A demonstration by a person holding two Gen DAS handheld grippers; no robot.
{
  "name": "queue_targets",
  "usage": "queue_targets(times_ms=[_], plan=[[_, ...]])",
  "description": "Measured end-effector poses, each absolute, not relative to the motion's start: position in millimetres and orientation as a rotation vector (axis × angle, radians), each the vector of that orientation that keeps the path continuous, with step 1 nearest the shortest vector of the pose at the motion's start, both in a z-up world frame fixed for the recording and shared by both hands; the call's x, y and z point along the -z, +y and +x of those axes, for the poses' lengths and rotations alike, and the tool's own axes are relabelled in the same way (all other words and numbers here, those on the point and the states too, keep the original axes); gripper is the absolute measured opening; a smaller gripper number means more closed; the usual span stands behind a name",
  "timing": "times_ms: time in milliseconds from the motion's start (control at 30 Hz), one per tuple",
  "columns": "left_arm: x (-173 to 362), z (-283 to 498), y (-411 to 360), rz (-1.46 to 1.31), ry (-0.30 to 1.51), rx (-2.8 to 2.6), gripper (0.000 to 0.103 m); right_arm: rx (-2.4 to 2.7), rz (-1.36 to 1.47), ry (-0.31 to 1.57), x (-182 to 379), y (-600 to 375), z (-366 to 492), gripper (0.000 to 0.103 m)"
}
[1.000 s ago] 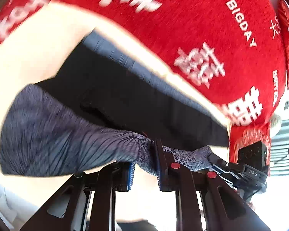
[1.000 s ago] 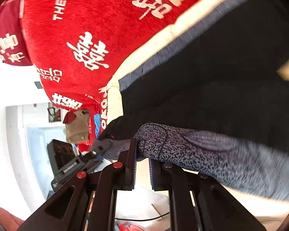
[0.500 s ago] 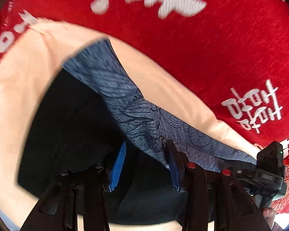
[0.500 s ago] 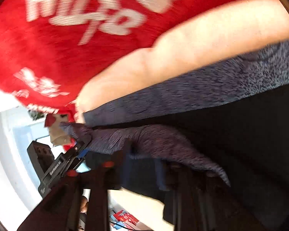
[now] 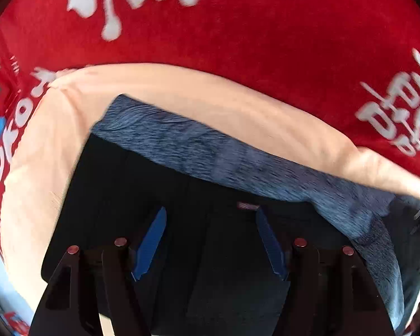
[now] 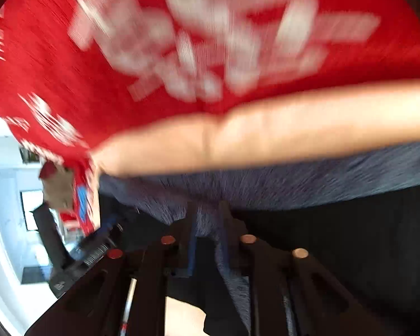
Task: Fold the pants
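The pants (image 5: 210,252) lie on the pale sheet (image 5: 238,106), near the red blanket (image 5: 266,28). A second ago both tongs held the grey band up in the air. Now the band (image 5: 210,151) lies along the far edge of the dark cloth, so this fold has been laid down.

The left tongs (image 5: 210,240) have let go. Their jaws are opening wide, with only dark cloth below them, not pinched.

The right tongs (image 6: 207,238) look narrow and their jaws are closing, with grey cloth between them. That view is too blurry to tell if they truly pinch it.

I think this fold is nearly done, once the right side lets go.

The near edge of the pants is hidden behind the tongs. The letters on the blanket are smeared.
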State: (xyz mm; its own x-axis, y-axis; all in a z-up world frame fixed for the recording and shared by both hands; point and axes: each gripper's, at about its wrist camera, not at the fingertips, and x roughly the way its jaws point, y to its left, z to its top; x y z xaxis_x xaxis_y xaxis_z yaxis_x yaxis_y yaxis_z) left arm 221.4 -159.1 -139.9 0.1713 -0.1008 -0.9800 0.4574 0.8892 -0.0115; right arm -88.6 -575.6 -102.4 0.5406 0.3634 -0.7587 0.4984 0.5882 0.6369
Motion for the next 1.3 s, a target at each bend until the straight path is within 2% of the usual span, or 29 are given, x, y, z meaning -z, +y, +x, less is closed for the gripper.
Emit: queue_targets(times_ms=[33, 100, 300, 600, 733, 967, 1000, 1067, 1100, 1133, 1167, 1200, 1233, 1267, 1300], plan=[[132.8, 215.8, -160.4, 0.317, 1.356, 0.433, 0.067, 0.095, 0.980, 1.013, 92.6, -580.3, -99.2, 0.047], [116.5, 199.3, -164.0, 0.333, 1.360, 0.490, 0.067, 0.080, 0.993, 0.995, 79.7, -588.4, -131.8, 0.063], [84.8, 112.8, -190.4, 0.347, 1.449, 0.753, 0.067, 0.197, 1.119, 1.001, 73.2, -589.0, -275.9, 0.063], [115.8, -29.2, -253.1, 0.407, 1.598, 1.085, 0.067, 0.611, 1.480, 0.787, 111.7, -536.9, -534.7, 0.063], [123.6, -49.5, -263.6, 0.380, 1.624, 1.091, 0.067, 0.617, 1.670, 0.636, 151.6, -522.4, -587.2, 0.063], [147.9, -58.9, -280.3, 0.303, 1.689, 1.049, 0.067, 0.546, 1.817, 0.405, 190.5, -514.8, -607.9, 0.063], [149.6, -58.7, -280.0, 0.294, 1.701, 1.045, 0.067, 0.528, 1.842, 0.357, 194.1, -513.5, -612.9, 0.062], [151.0, -64.6, -286.9, 0.284, 1.701, 1.031, 0.067, 0.505, 1.907, 0.267, 202.3, -512.2, -622.5, 0.054], [149.4, -65.7, -287.5, 0.277, 1.695, 1.028, 0.067, 0.503, 1.948, 0.198, 206.2, -513.3, -629.6, 0.039], [149.0, -67.1, -289.4, 0.260, 1.702, 1.024, 0.067, 0.512, 1.981, 0.140, 207.6, -512.4, -631.5, 0.028], [149.4, -68.1, -291.2, 0.248, 1.714, 1.015, 0.067, 0.509, 2.014, 0.070, 209.1, -514.9, -635.6, 0.024], [149.3, -68.4, -292.4, 0.245, 1.719, 1.012, 0.065, 0.502, 2.031, 0.036, 209.4, -518.3, -637.3, 0.014], [148.8, -69.0, -294.4, 0.239, 1.725, 1.021, 0.058, 0.500, 2.035, 0.038, 207.6, -522.9, -636.2, 0.004], [150.2, -70.7, -299.9, 0.231, 1.751, 1.041, 0.033, 0.505, 2.033, 0.065, 203.5, -528.2, -634.9, 0.004], [151.2, -70.3, -301.7, 0.227, 1.773, 1.045, 0.025, 0.514, 2.013, 0.102, 194.3, -535.8, -633.8, 0.004]])
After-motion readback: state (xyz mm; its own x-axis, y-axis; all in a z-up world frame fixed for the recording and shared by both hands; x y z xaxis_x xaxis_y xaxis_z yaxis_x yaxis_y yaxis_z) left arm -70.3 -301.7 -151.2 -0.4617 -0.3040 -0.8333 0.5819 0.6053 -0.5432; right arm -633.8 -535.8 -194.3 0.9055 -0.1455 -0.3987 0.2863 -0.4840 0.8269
